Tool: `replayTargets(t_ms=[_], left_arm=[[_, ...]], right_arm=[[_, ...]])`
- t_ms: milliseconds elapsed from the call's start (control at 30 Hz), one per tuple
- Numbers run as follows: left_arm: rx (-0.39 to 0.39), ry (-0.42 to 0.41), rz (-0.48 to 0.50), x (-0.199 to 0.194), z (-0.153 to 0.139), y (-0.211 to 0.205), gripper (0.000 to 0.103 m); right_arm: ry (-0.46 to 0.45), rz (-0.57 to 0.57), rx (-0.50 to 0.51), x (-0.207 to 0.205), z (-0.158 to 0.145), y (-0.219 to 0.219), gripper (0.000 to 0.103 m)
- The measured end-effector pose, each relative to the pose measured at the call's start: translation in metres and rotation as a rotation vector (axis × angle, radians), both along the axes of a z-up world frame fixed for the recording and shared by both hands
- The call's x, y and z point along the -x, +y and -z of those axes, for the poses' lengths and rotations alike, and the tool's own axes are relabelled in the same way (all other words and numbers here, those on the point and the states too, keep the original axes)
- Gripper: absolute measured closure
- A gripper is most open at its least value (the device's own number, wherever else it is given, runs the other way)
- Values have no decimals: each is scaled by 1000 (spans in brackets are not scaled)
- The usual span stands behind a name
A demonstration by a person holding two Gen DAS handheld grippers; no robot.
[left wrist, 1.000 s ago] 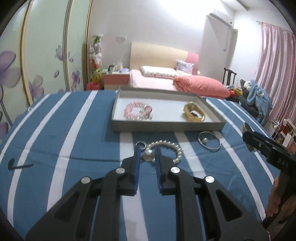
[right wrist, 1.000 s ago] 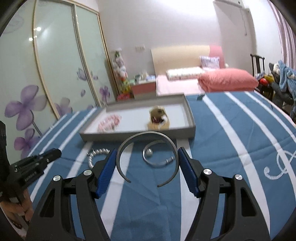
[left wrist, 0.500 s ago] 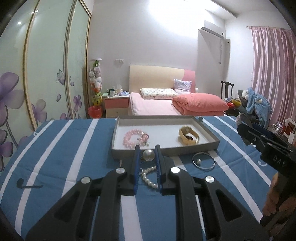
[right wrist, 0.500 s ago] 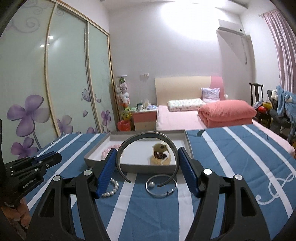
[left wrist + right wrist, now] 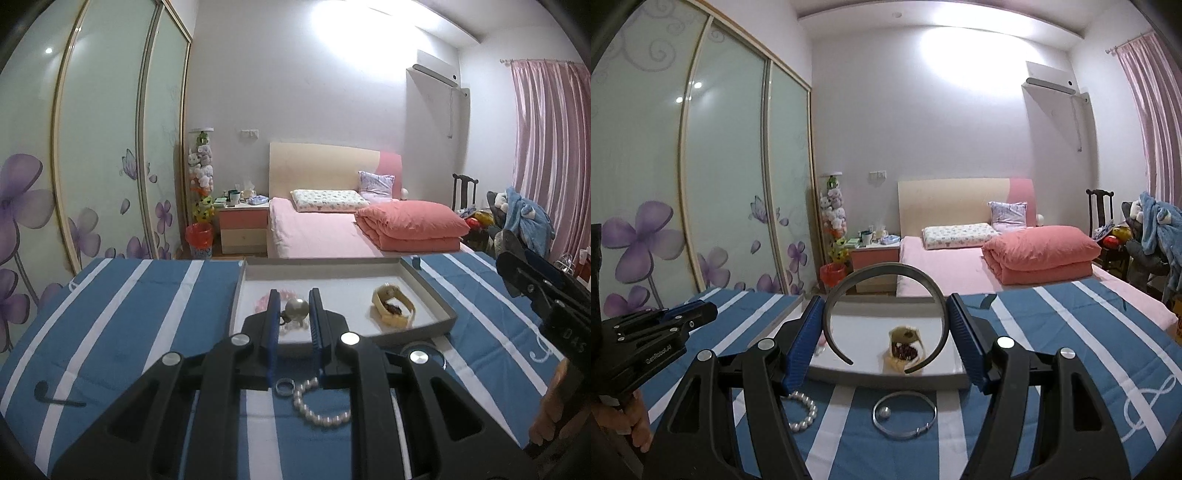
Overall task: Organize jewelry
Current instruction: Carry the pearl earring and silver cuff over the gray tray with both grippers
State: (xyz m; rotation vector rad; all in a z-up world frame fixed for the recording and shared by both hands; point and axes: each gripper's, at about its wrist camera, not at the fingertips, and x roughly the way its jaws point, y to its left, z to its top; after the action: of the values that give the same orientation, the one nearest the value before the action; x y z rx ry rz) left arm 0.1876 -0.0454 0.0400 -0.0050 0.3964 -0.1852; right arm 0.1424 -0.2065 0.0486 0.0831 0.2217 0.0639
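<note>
My left gripper [image 5: 294, 301] is shut on a large pearl ball [image 5: 296, 308] and holds it above the near edge of the grey tray [image 5: 439, 299]. In the tray lie a pink bead bracelet [image 5: 263, 300] and a yellow band [image 5: 392, 311]. A white pearl bracelet [image 5: 320, 408] and a small ring [image 5: 284, 387] lie on the striped cloth below. My right gripper [image 5: 886, 306] is shut on a dark open hairband [image 5: 886, 280], held above the tray [image 5: 886, 376]. A silver bangle [image 5: 904, 415] lies on the cloth before the tray.
The blue-and-white striped cloth [image 5: 129, 332] covers the table. Behind it stand a pink bed [image 5: 332, 229], a nightstand [image 5: 243, 229] and a wardrobe with flower panels [image 5: 92, 184]. A chair with clothes [image 5: 1145, 236] is at the right.
Both grippers have risen and moved forward toward the tray. The left lifted the pearl ball off the cloth; the right lifted the hairband from above the bangle to over the tray.
</note>
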Motion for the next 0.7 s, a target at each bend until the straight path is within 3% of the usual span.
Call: replayTargets(t_ms=[367,700], left_arm=[[19,0,-18,-56,-1,-9,87],[2,79,-1,-113,26,-23,87]], right_arm=[[25,39,-66,-47,3,-18,36],[124,18,-43,-93,28,-12,36]])
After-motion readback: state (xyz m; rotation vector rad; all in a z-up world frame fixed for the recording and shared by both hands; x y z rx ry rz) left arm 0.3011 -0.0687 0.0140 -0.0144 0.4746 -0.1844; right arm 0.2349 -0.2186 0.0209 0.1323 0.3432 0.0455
